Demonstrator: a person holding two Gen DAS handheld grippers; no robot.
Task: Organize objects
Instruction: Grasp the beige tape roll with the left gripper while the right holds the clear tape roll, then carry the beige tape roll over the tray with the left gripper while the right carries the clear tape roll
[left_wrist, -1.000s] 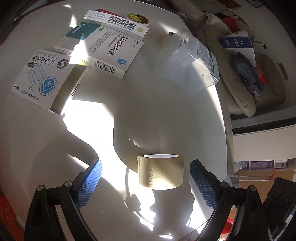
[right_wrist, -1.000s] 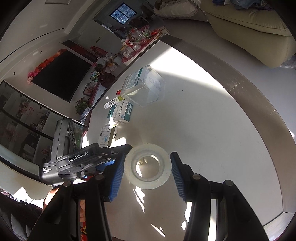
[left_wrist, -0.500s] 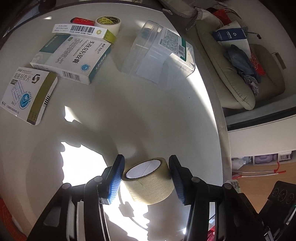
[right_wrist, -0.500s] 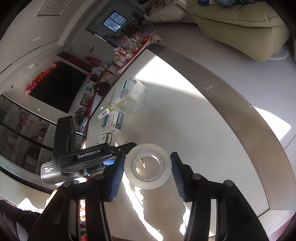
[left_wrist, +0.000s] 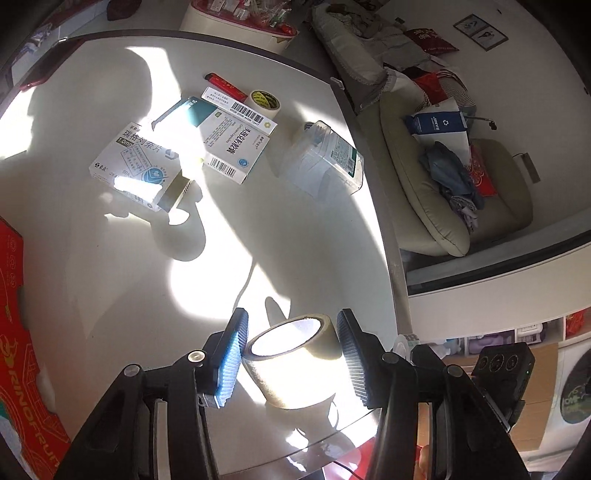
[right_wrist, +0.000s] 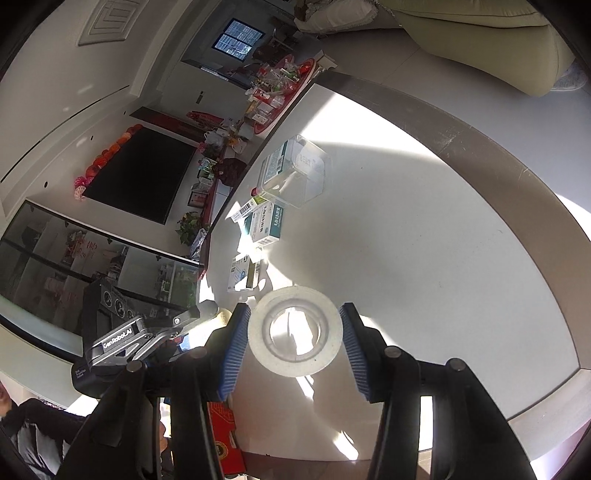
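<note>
Your left hand-held gripper (left_wrist: 291, 354) is clenched on the tan tape roll (left_wrist: 291, 363) at the lower centre of its frame, above the white desk (left_wrist: 295, 229); your right hand-held gripper (right_wrist: 293, 339) grasps the clear tape roll (right_wrist: 293, 330) at lower centre of its view; two medicine boxes (left_wrist: 236, 147) and a clear plastic container (left_wrist: 325, 162) lie in the upper middle, near each other.

My left gripper (left_wrist: 291, 354) sat at the lower centre of its frame, angled steeply down, blue pads clamped on a tan tape roll (left_wrist: 295, 363), my right gripper (right_wrist: 293, 345) low centre too, pads pinching a clear tape roll (right_wrist: 293, 330)
</note>
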